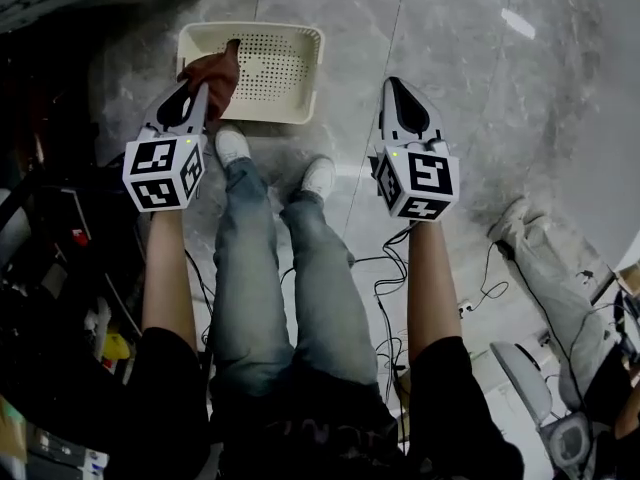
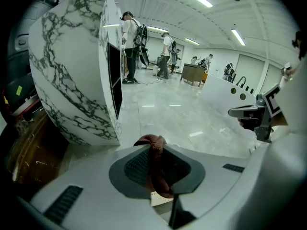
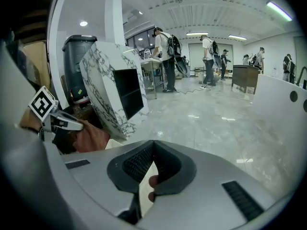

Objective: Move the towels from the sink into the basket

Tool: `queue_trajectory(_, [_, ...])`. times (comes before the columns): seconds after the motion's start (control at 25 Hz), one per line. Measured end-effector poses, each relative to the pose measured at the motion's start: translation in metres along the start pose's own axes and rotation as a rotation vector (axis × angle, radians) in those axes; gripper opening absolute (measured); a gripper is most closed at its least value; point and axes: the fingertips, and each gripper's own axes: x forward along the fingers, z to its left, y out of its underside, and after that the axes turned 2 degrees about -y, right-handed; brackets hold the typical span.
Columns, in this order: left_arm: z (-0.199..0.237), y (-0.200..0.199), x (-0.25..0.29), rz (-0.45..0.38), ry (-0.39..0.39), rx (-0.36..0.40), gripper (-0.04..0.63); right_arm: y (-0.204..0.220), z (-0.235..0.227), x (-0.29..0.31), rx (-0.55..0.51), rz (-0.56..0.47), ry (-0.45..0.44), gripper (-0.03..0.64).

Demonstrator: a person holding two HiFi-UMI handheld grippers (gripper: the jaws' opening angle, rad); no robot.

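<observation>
Towel (image 1: 218,73), red-brown, hangs clamped in the left claw (image 1: 203,93) above the basket's (image 1: 300,30) near-left corner. Right claw (image 1: 392,83) pressed together, empty. Risk: released here, the towel could catch the rim or spill onto the floor (image 1: 480,88).

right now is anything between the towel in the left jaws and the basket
Nothing visible does. The towel hangs from the left gripper, jaws shut on it, over the near left corner of the basket, with only air beneath. The person's shoes stand outside the basket.
</observation>
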Motion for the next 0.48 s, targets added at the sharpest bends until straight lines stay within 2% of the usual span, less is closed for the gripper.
queue_trajectory(0.48, [0.022, 0.103, 0.132, 0.039, 0.024, 0.026, 0.066, 0.101, -0.011, 0.102, -0.018, 0.020, -0.003, 0.015])
